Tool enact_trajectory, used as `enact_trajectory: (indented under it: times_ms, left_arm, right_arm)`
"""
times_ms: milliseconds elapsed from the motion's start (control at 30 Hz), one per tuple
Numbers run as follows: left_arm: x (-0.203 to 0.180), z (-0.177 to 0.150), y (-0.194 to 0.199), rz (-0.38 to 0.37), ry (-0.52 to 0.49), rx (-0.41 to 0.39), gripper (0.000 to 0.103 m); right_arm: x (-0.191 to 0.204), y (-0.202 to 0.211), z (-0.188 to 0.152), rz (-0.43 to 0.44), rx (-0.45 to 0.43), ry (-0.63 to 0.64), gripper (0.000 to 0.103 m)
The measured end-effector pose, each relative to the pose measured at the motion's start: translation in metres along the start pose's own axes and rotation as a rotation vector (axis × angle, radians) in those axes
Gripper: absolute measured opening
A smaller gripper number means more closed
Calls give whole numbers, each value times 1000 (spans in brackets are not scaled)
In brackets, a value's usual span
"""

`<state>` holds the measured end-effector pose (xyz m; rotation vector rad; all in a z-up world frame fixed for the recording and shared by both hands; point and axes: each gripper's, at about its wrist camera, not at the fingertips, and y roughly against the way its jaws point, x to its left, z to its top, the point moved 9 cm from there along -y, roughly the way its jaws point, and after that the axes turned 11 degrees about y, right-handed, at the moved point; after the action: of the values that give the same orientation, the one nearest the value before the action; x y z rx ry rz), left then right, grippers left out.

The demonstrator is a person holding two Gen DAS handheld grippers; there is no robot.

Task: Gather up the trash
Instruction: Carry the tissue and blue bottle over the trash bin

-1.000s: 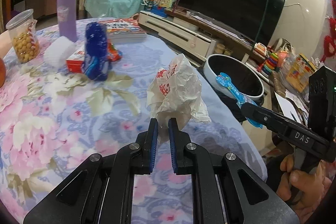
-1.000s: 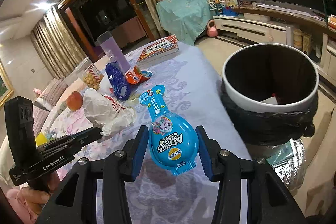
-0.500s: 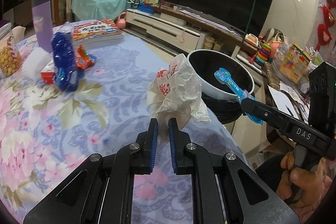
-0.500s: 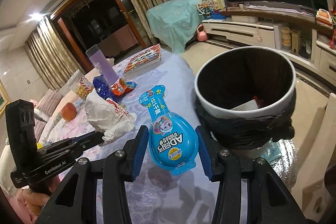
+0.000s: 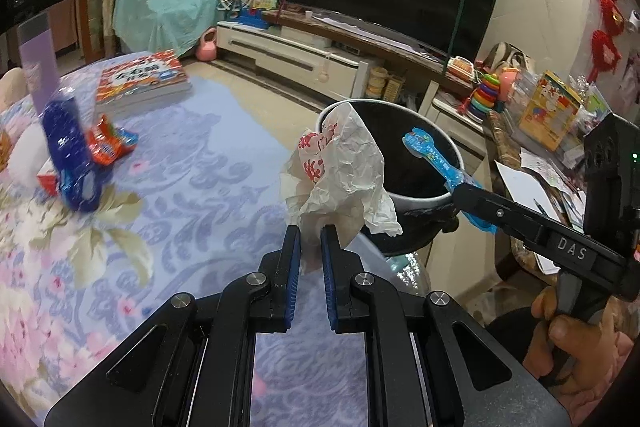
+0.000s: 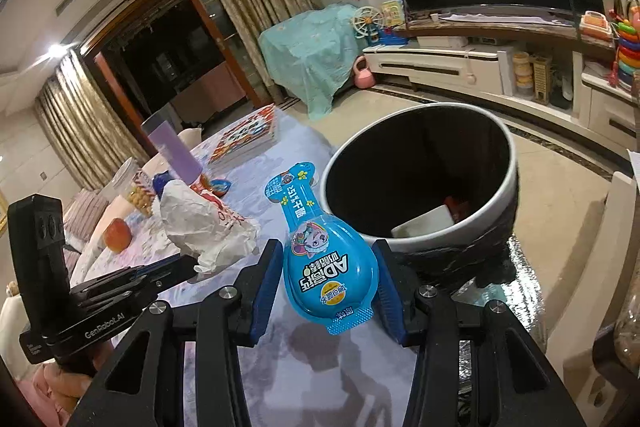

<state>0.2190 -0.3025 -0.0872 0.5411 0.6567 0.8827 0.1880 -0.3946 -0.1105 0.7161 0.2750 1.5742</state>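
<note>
From the left wrist camera, the left tool [image 5: 310,241] points down over a bench [image 5: 168,211] covered in a floral cloth of pink, cream and blue; its blue pads are pinched nearly together on the lower edge of a crumpled white paper wrapper [image 5: 340,171] with red print, which stands up above the fingertips, off the cloth. Just behind the wrapper, beyond the bench edge, sits a round trash bin [image 5: 436,201] with a white rim and dark inside. At the right edge a person's hand [image 5: 568,343] holds the right tool [image 5: 460,193], whose black arm reaches to the bin's near rim carrying a blue snack packet [image 5: 430,157] that juts over the opening. Farther back on the bench lie a blue plastic wrapper [image 5: 70,151], a red snack wrapper [image 5: 110,143] and a picture book [image 5: 140,79]. From the right wrist camera, the right tool [image 6: 328,283] stands partly open, its blue pads pressing both sides of the rounded body of the blue snack packet [image 6: 324,259], whose narrow neck points toward the bin. The trash bin [image 6: 452,239] is just ahead to the right, with a pale scrap inside. To the left, the left tool [image 6: 188,267] carries the crumpled wrapper [image 6: 204,223] above the bench.
</note>
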Motion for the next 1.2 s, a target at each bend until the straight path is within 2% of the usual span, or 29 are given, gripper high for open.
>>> enact_trajectory:
  times_ms: [600,1200]
  left_arm:
    - [-34,26,-33,-30,-46,22,10]
    - [-48,40,-68,-18,-78,66,10]
  right_arm:
    - [-42,-2,24,-61,-17,-12,47]
    - [-74,-19,33,-101,26,-19,47]
